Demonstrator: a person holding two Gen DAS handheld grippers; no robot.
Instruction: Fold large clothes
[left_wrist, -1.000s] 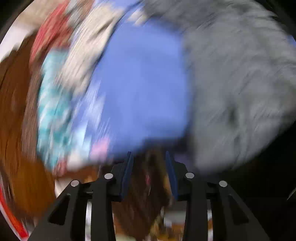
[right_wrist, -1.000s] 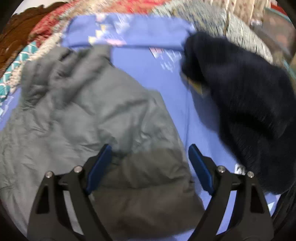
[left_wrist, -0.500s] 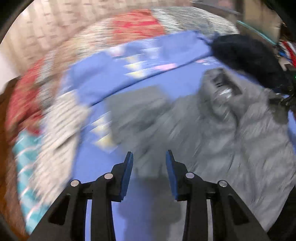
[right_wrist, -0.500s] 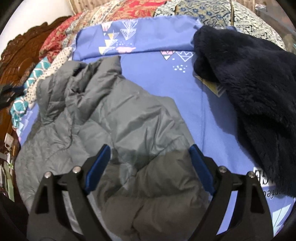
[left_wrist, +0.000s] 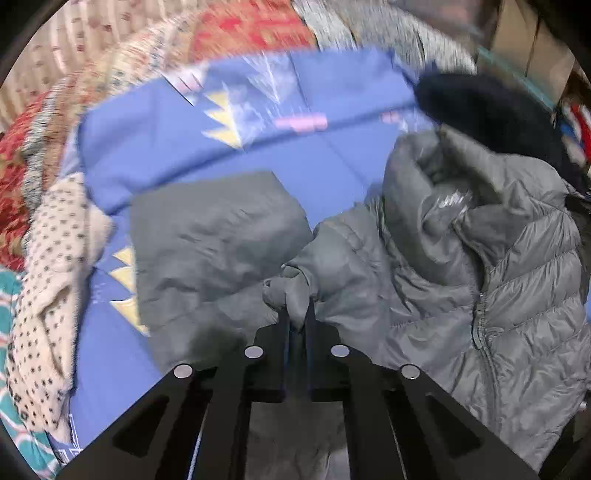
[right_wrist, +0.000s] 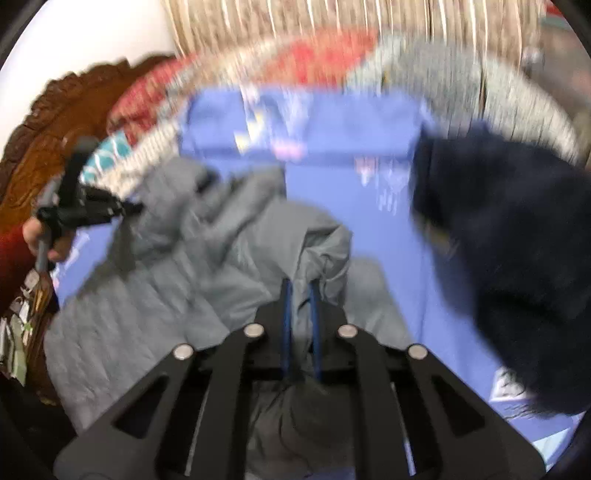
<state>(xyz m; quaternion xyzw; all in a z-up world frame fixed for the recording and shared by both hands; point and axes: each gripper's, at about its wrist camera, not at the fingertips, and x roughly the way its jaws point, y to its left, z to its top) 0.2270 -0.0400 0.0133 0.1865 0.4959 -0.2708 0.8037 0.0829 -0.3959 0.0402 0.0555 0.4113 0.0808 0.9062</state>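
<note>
A grey quilted puffer jacket (left_wrist: 498, 288) lies crumpled on a blue bedsheet (left_wrist: 184, 147); its zip and collar show at the right of the left wrist view, a sleeve (left_wrist: 207, 236) spreads left. My left gripper (left_wrist: 297, 314) is shut on a bunched fold of the jacket near the sleeve. In the right wrist view the jacket (right_wrist: 155, 295) fills the lower left, and my right gripper (right_wrist: 300, 291) is shut on another fold of it. The left gripper and the hand holding it also show there (right_wrist: 77, 210), at the jacket's far left edge.
A dark navy fleece garment (right_wrist: 517, 240) lies on the sheet to the right, also at the top right of the left wrist view (left_wrist: 491, 110). A cream dotted cloth (left_wrist: 48, 266) lies at the left. Patterned red and grey bedding (left_wrist: 240, 33) lies beyond. A carved wooden headboard (right_wrist: 40, 140) is left.
Both grippers have closed on folds of the grey jacket; half a second ago both were open above it. The left gripper has swung round from the bed's edge onto the sleeve area.
</note>
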